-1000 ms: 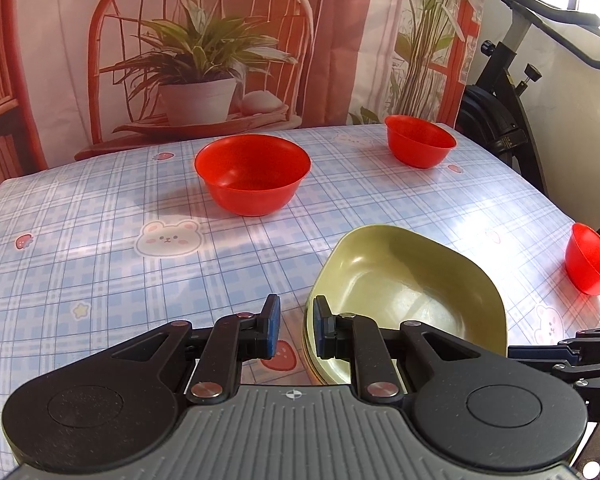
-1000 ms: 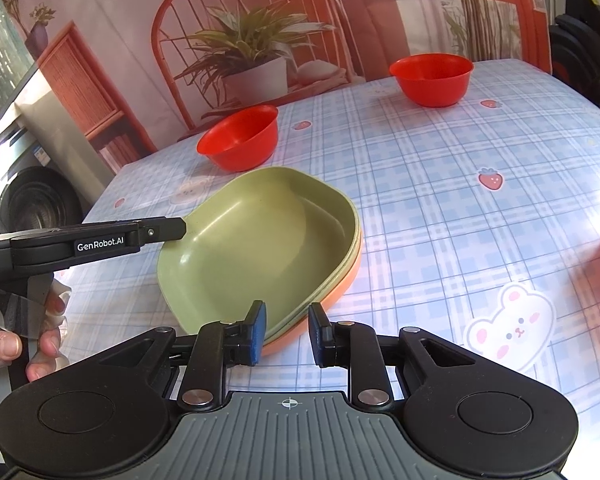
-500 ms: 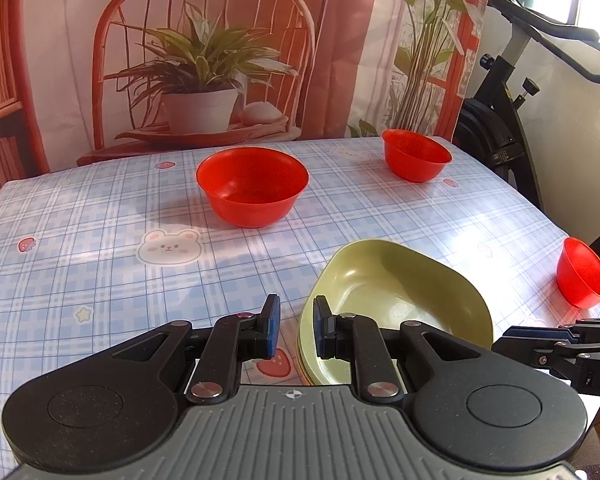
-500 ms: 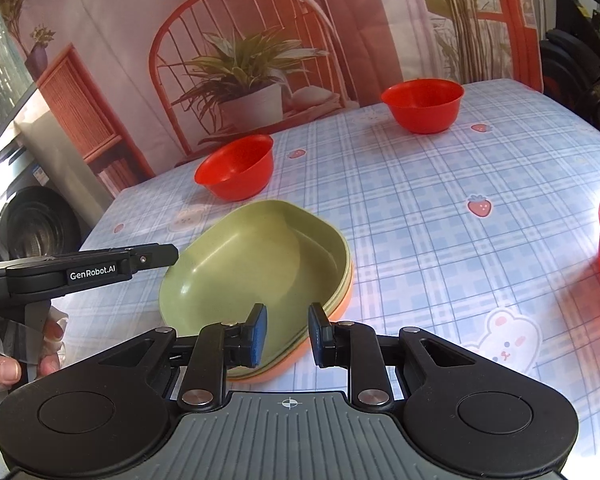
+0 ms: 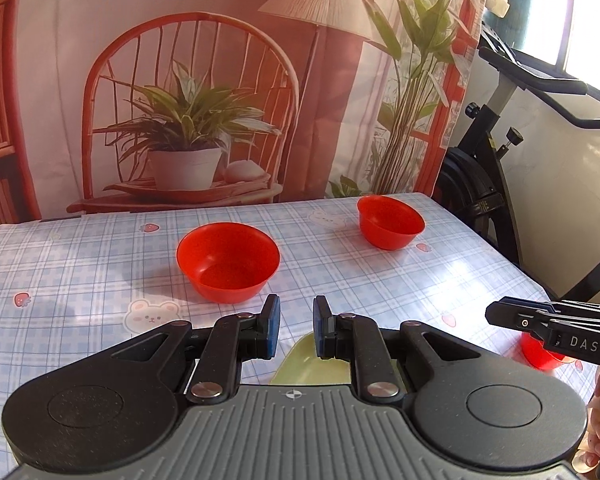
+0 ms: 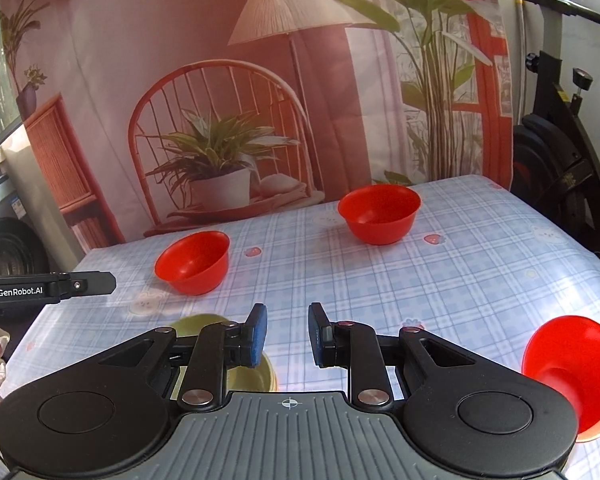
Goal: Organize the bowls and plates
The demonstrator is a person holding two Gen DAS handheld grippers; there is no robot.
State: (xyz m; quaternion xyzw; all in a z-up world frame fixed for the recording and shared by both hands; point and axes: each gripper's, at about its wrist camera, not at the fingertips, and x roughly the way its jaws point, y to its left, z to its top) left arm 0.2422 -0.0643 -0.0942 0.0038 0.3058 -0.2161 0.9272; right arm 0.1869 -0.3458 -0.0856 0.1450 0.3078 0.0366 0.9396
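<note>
Red plastic bowls, three of them, sit well apart on the checked tablecloth (image 5: 80,264): a near-left bowl (image 5: 228,262), a far bowl (image 5: 391,222) and a right-edge bowl (image 6: 572,364). The green plates (image 6: 204,324) lie nearest, mostly hidden. The left gripper (image 5: 296,332) and right gripper (image 6: 286,334) hang empty, jaws apart. Bowls look light, stiff and slick; pinching a rim wall seems safest.

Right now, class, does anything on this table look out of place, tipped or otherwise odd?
One red bowl near the table's right edge lies tipped on its side, its base facing the right gripper's camera. The other two red bowls stand upright. The green plate is mostly hidden. Nothing looks spilled or broken.
</note>
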